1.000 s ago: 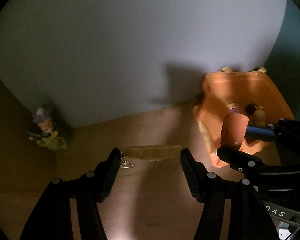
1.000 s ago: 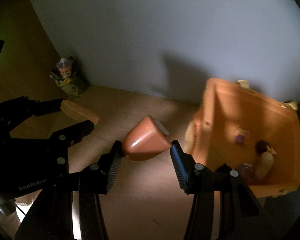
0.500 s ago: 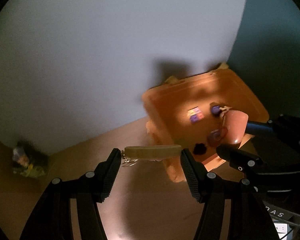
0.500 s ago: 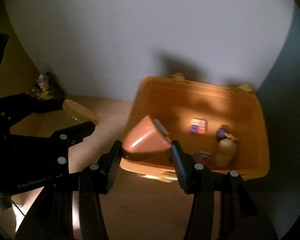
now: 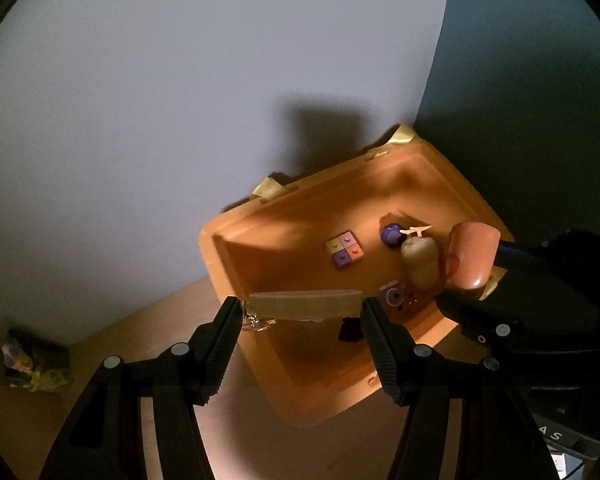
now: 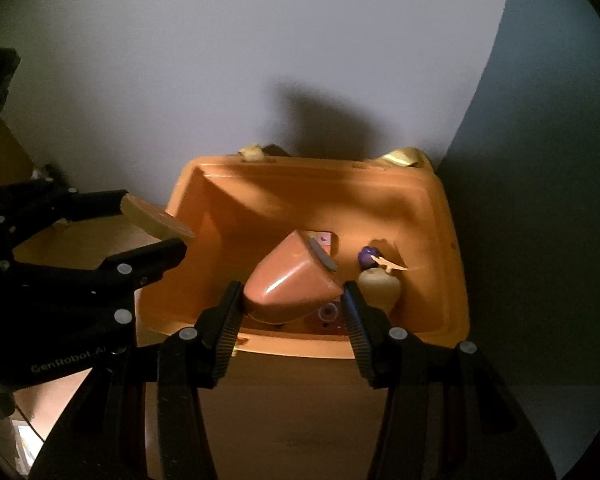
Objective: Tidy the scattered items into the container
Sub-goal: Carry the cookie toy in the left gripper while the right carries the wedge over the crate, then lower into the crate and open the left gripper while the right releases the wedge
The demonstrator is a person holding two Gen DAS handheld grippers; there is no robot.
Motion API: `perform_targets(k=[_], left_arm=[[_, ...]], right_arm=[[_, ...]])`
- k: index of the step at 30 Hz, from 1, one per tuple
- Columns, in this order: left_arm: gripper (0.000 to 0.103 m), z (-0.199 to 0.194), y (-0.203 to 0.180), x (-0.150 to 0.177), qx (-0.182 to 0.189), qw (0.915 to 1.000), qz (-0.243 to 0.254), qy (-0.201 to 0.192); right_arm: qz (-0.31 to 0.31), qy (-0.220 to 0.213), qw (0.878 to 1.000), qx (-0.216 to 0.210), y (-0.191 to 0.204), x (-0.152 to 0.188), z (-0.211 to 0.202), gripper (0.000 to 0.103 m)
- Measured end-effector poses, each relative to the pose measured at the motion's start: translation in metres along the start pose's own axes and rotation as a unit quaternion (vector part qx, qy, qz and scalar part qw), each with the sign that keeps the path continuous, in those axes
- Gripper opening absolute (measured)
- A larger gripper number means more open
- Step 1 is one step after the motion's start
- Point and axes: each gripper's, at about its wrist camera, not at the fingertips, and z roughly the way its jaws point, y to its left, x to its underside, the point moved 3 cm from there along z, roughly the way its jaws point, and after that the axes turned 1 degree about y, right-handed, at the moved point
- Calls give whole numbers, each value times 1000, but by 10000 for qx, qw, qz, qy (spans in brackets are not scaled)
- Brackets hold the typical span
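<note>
An orange plastic bin (image 5: 288, 216) (image 6: 448, 240) stands against the grey backdrop. My left gripper (image 5: 302, 312) is shut on a flat tan block with a small metal ring (image 5: 304, 303), held over the bin's near-left rim; the block also shows in the right wrist view (image 6: 156, 218). My right gripper (image 6: 292, 304) is shut on a salmon wedge-shaped toy (image 6: 290, 282), held above the bin's front edge; it also shows in the left wrist view (image 5: 472, 254). Inside the bin lie a four-colour tile (image 5: 345, 249), a purple ball (image 5: 390, 233), a cream figure (image 5: 420, 260) and a pink-purple toy (image 5: 394, 296).
A small figurine on a green base (image 5: 32, 364) stands on the wooden table (image 5: 120, 332) at the far left near the backdrop. A dark wall (image 6: 540, 200) lies right of the bin.
Both grippers have moved right with their loads, from over the bare table to above the bin. The bin's inside has come into full view; the figurine has slid to the far left.
</note>
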Motion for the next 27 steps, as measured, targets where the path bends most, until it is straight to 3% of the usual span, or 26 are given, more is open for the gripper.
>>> perform_targets(k=[8,18,20,23,27], left_arm=[[57,39,-7,-9,-15,9994,-54,330],[60,37,0,-13,-378,9989,-152,236],[70,37,1,-14,-451,9986,-172,218],[78,31,7,-14,-478,9984,-263,150],[83,19,11,-11,-489,9983,-315,65]], right_arm=[[71,283,9996,60,-22,-5,36,46],[7,252,9994,233,-26,-8,50,48],[8,201,9991,370,-28,-9,49,67],[162,110,9990,411,-36,-10,46,82],[334,82,9991,233,-40,-8,40,87]])
